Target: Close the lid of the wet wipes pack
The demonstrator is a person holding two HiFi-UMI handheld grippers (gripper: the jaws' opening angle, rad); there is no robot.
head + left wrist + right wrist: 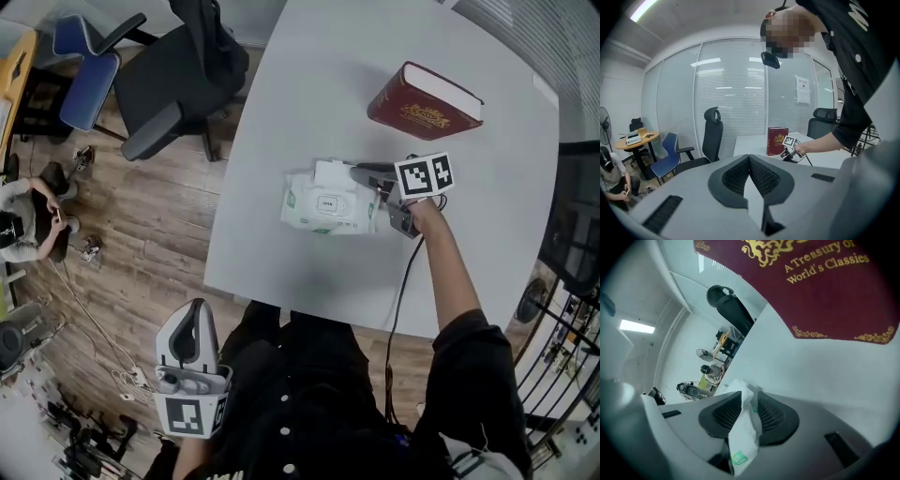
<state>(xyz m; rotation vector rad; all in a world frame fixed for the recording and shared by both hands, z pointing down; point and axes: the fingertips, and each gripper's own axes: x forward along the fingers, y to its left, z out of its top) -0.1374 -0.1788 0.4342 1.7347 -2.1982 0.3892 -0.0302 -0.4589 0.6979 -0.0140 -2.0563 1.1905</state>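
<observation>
While the wet wipes pack (323, 211) is grasped at its 3 o'clock end by the right tool (747, 398), its lid (333, 174) is judged still raised; the left tool (749, 158) is held clenched, empty.

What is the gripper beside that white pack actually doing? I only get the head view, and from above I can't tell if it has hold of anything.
Observer: The right gripper view shows the right gripper closed on a fold of the wet wipes pack, white film with a green mark.
Operator: And the other one, down by the person's body?
Observer: In the left gripper view, the left gripper has its jaws together with nothing between them.
Operator: Is that red thing a box?
Observer: It's a book. The right gripper view shows gold lettering on its cover that includes "World's Classics".
</observation>
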